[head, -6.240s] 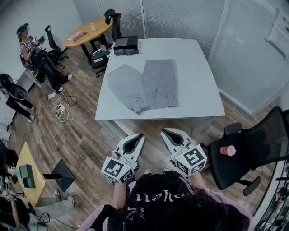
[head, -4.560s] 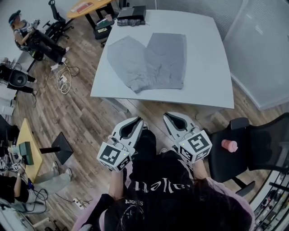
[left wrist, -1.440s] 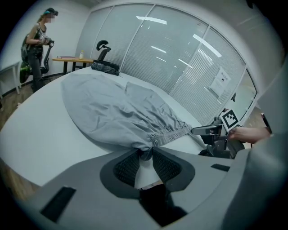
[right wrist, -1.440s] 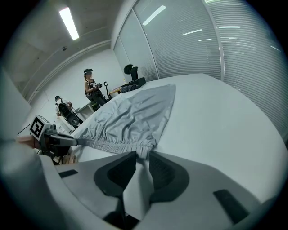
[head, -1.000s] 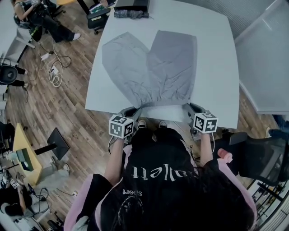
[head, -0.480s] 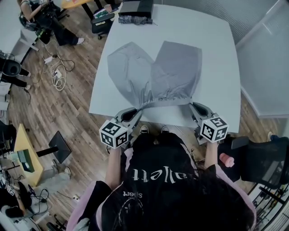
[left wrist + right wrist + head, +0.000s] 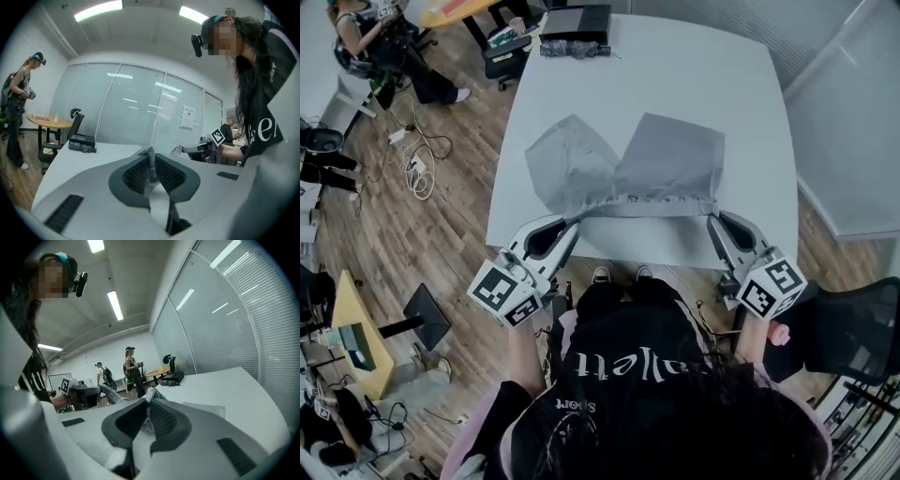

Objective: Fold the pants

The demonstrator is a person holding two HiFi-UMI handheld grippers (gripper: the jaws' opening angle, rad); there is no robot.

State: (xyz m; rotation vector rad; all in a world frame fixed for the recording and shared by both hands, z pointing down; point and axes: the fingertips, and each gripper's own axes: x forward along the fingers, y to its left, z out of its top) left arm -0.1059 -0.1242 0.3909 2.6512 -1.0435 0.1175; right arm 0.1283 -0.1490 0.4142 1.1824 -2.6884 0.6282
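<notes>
On the white surface point(image 7: 675, 84) in front of you there is one pair of grey pants point(image 7: 661, 164). Its two legs fan out in a V toward the far side and lie on the tabletop. You carry two hand-held grippers, one in each hand.

Your left hand-held gripper point(image 7: 572, 221) grips the left corner of the single waistband point(image 7: 642, 207), and your right hand-held gripper point(image 7: 713, 217) grips the right corner. The left gripper view shows those jaws nearly together, with a thin fold of grey cloth squeezed between the ribbed pads. The right gripper view shows the same on the other side, with bunched fabric clamped in an almost closed pair of jaws.

The waistband runs in a straight, taut line from one tip to the other, held up over the near edge of the surface and directly between your two tools.

At the far edge sits one flat black item point(image 7: 575, 19), with one dark bundle point(image 7: 572, 47) just beside it. One black office chair point(image 7: 853, 328) stands to your right.
</notes>
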